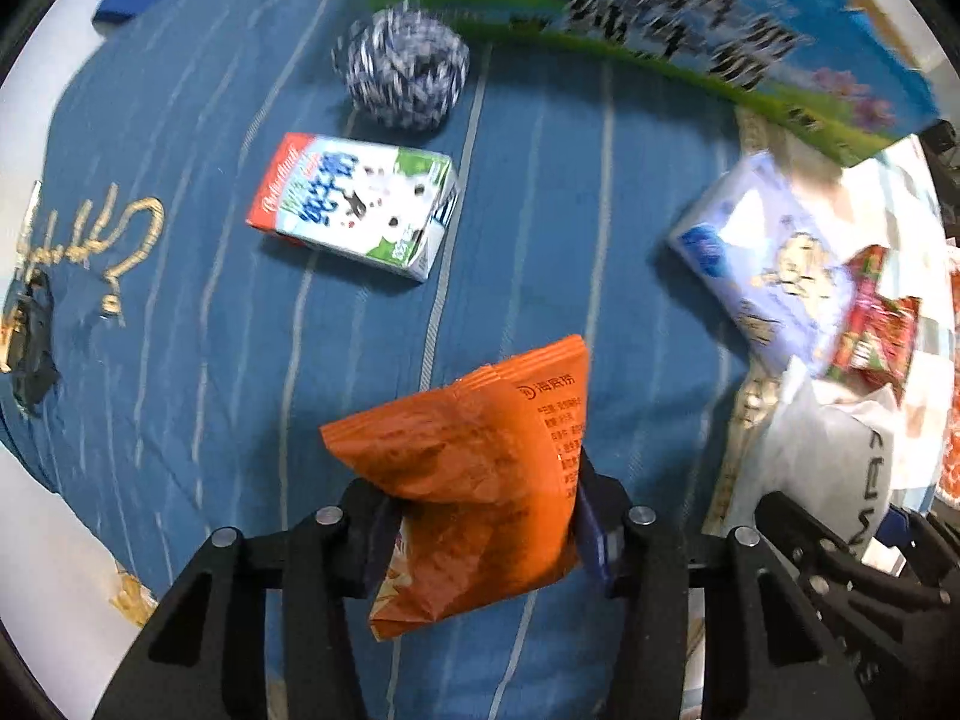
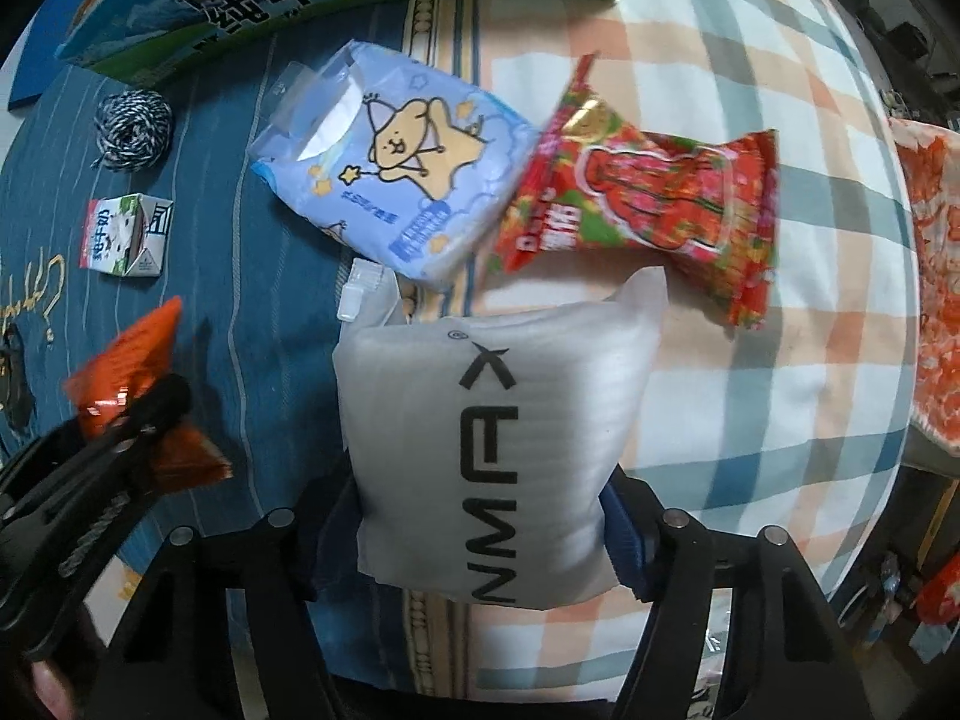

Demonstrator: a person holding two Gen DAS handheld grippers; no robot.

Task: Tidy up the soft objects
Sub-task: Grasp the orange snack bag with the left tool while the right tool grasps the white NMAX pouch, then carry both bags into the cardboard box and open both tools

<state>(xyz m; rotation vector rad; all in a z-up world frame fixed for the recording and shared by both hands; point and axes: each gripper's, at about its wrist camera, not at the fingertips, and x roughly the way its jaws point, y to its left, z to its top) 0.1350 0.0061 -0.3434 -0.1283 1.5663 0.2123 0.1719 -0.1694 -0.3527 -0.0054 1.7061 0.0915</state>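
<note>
Orange snack packet (image 1: 474,480) sits clamped in my left gripper (image 1: 480,516), while my right gripper (image 2: 480,516) grips a white foam pouch (image 2: 486,438) whose black lettering includes "NMA".

Two grippers: the left (image 1: 480,516) and the right (image 2: 474,516). One orange snack bag (image 1: 474,480). One white foam pouch (image 2: 480,432). One blue tissue pack (image 2: 396,180). One red candy bag (image 2: 648,210). One small milk carton (image 1: 354,204). One ball of twine (image 1: 408,69). One big milk box (image 1: 660,30). One blue cloth (image 1: 540,210) and one checked cloth (image 2: 750,330).
</note>
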